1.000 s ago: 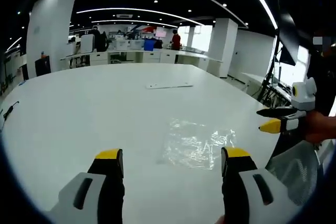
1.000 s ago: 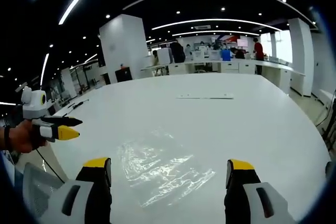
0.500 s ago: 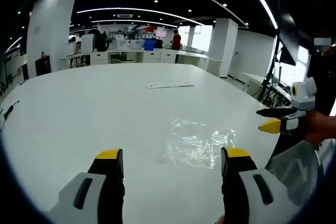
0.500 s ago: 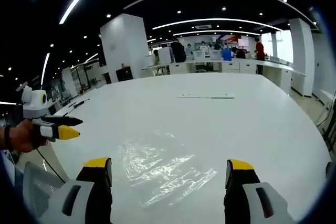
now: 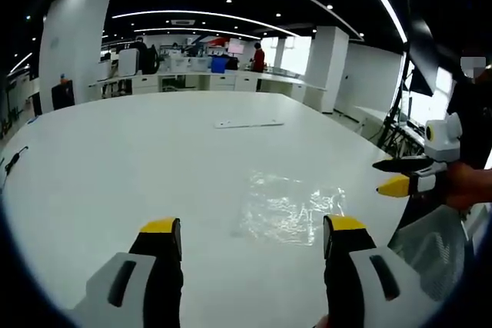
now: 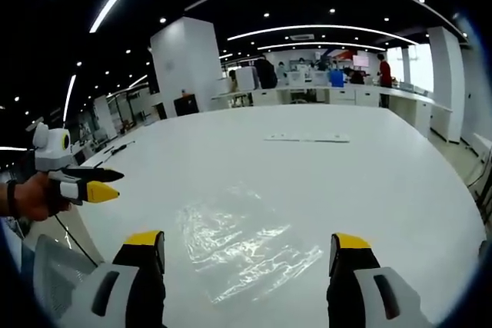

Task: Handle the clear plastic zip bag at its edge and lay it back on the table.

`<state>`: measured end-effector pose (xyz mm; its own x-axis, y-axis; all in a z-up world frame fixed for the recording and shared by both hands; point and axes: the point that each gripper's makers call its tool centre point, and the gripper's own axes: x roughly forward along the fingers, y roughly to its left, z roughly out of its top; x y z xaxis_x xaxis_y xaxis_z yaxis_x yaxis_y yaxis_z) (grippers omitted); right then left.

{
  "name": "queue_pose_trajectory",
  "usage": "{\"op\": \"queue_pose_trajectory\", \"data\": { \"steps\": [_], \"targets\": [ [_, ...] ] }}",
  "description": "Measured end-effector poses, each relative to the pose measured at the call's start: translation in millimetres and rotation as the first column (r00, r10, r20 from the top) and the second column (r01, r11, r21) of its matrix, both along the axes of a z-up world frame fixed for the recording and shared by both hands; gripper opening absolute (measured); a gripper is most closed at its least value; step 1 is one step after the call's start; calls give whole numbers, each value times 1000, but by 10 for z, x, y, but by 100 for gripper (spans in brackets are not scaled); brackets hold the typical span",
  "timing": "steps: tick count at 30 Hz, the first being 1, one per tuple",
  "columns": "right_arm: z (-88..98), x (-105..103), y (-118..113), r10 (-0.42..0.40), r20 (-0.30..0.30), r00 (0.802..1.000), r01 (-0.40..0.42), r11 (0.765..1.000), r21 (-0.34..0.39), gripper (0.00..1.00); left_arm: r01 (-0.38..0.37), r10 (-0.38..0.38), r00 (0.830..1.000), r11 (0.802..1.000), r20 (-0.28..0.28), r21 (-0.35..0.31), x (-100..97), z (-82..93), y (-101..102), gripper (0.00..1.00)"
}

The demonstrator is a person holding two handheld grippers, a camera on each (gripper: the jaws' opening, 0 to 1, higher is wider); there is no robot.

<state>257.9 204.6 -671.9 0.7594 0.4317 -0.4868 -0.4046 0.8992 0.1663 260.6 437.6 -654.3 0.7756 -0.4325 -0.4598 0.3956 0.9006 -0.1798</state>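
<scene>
The clear plastic zip bag (image 5: 288,209) lies flat and crinkled on the white table (image 5: 115,159), ahead of my left gripper (image 5: 251,230) and slightly to its right. My left gripper is open, its yellow-tipped jaws wide apart above the table with nothing between them. The right gripper (image 5: 400,177) enters that view from the right, held by a hand beyond the table edge. In the right gripper view the bag (image 6: 242,240) lies just ahead of my open right gripper (image 6: 247,242). The left gripper (image 6: 88,183) comes in from the left there, held over the table's rim.
A thin flat strip (image 5: 248,124) lies farther back on the table, also seen as the strip (image 6: 306,138). A black cable (image 5: 11,162) rests near the left edge. Desks, a white pillar (image 6: 184,63) and people stand in the background. A mesh chair back (image 5: 434,243) sits by the table edge.
The right gripper view has tipped slightly, so the bag sits a little higher in it. The bag and the left gripper have not moved.
</scene>
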Motion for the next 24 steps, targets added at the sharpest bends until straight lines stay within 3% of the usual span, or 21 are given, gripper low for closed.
{"op": "queue_pose_trajectory", "data": {
  "steps": [24],
  "targets": [
    [-49,9,127,43,-16,999,-43,999,-13,87,4,-4,1000,1000,-7,4,-30,-66,59,74]
  ]
}}
